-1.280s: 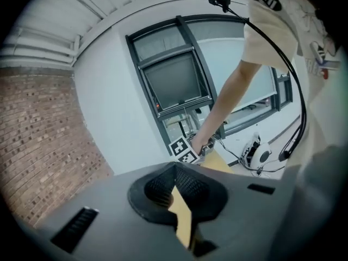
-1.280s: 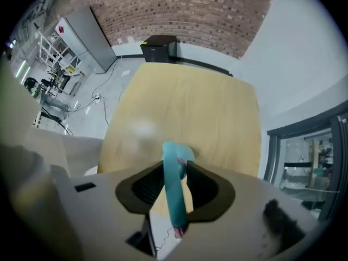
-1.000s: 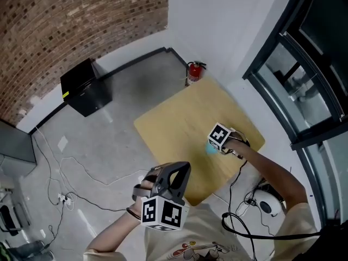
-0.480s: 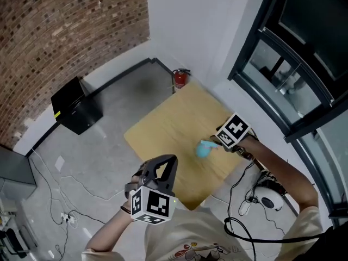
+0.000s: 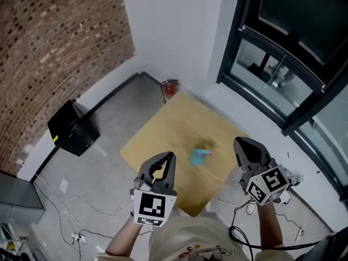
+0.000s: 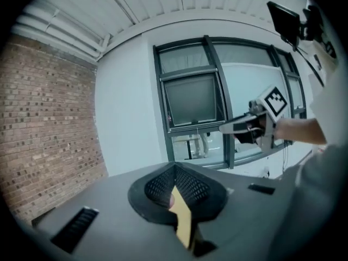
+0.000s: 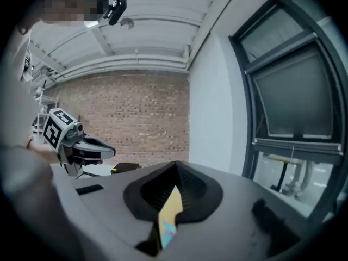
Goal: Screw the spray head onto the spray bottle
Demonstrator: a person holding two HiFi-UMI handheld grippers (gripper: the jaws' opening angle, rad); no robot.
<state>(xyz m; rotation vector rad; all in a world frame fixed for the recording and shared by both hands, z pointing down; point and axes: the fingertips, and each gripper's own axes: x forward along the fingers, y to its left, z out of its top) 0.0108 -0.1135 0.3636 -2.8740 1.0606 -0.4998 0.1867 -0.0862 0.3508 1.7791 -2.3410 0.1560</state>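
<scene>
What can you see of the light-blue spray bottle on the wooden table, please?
The light-blue spray bottle is small and blurred in the head view, so its parts, and whether its head is on, cannot be made out. It looks like plastic. It rests alone near the middle of the wooden table. Neither the left gripper nor the right gripper touches it; both are raised clear, jaws shut and empty.

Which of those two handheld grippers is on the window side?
The right gripper, jaws just closed on nothing, beside the dark-framed windows; the left gripper sits toward the brick wall.
</scene>
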